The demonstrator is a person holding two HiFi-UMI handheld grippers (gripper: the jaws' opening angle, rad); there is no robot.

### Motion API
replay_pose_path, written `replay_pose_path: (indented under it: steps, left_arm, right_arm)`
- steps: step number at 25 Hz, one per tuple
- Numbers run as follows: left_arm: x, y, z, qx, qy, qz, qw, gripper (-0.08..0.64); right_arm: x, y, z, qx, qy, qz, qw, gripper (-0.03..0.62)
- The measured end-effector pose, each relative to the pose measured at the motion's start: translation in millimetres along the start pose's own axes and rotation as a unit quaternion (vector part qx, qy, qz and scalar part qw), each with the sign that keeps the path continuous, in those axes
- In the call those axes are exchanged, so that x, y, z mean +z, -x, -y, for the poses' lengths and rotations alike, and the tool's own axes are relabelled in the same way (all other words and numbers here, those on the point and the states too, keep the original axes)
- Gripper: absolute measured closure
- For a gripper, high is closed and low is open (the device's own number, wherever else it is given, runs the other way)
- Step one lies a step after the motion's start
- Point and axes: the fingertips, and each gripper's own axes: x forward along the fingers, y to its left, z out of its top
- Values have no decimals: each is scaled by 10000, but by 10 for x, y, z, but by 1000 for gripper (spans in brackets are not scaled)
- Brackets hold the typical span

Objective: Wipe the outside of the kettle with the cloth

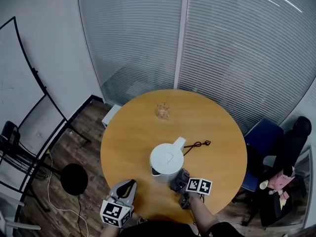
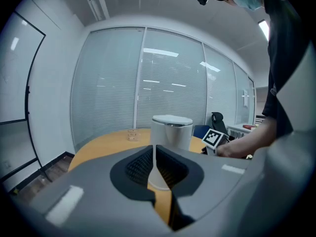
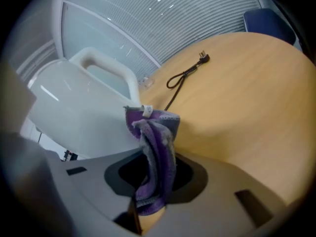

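Holding a purple cloth tight between its two jaws, the right tool is up close to the white kettle. The jaws are shut on the cloth. It sticks up out of them in a soft bunch. The top of the bunch lies against the side of the kettle, just under the big white handle.

The kettle stands up straight on the round wooden table. It is near the edge of the table that is closest to the person, about in the middle of that edge. Its lid is down. The right tool is at the kettle's near right side, over the near edge of the table.

The left tool is at the near edge too, on the left of the kettle and a little way off from it. Its jaws are pressed together and there is nothing in them. It points at the kettle but does not touch it.

A black cord lies in a loose curl on the table, just to the right of the kettle. Its plug lies at the end away from the kettle.

A small see-through jar sits near the far edge of the table, well apart from the kettle.

A blue chair stands by the right edge of the table. A glass wall with blinds is behind the table.
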Motion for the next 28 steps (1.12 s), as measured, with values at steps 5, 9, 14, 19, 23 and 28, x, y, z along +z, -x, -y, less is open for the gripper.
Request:
replay_pose_path:
  steps: [5,9,14,19,23,28]
  left_arm:
    - [-25,81,-40,147,-5,-43,9999,548]
    - [-5,60,3,57,-52,-62,10000,548]
    - [-28,-89,115,-164,-50,-78,9998,548]
    - [-16,-245,262,-409,-49,-44,9991,548]
    - [4,-294,292,-416,-25,6,9991,548]
    - [-14,-226,171,-134,29,8,9999,548]
  right_arm:
    - [-13,-90,94,-314,146,-27,9994,495]
    - [138,169,7,-360,629,325,9968,495]
    - [567,737,-390,715,1043,560,9904,495]
    - [1008,1301,-1060,2078,1668,562,9622,495]
    - [1142,1439,-1520,2640,2299,326,9362,495]
    - [1186,1289,-1602,3036,2258,-159,9255,495]
